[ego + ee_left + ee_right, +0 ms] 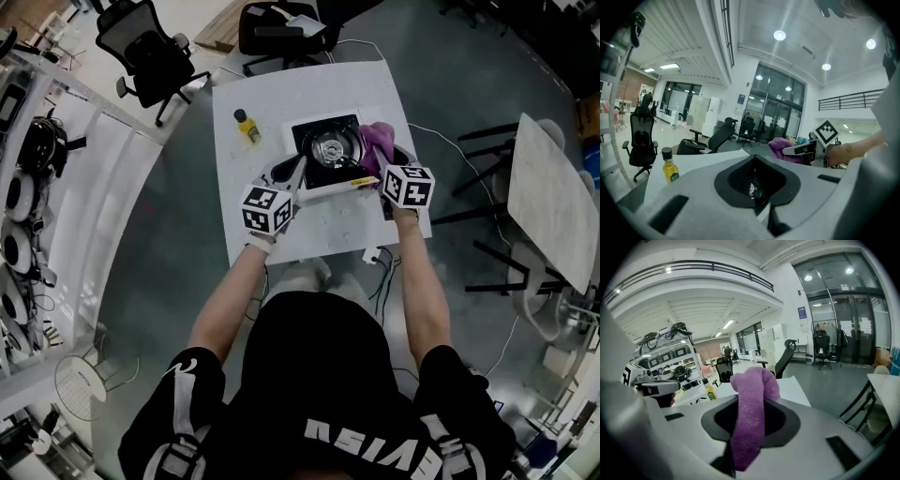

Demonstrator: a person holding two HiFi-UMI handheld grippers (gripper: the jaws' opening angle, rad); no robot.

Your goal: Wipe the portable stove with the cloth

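Stove: we see the portable stove (328,150) near the middle of the white worktop (281,94), with its round burner facing up.
Cloth: the purple cloth (378,142) sits at the stove's 3 o'clock edge, bunched up against it. In the right gripper view it stands up out of the jaws as a thick fold.
Right gripper: the right gripper (384,169) comes in from the stove's 4 o'clock, and its jaws are pinching the cloth.
Left gripper: the left gripper (296,173) lies at the stove's 7 o'clock corner and points across the burner.
Left jaws: they stand close together with only a narrow slit between them. A thin pale strip shows in that slit, and we cannot tell whether they pinch the stove's rim or only sit beside it.
Bottle: a small bottle of yellow liquid (247,126) with a dark cap stands upright on the worktop at the stove's 10 o'clock, apart from it.
Chairs: a black office chair (150,52) stands on the floor off the worktop's 10 o'clock corner.
Side table: a second pale table (553,197) stands well apart at 3 o'clock.
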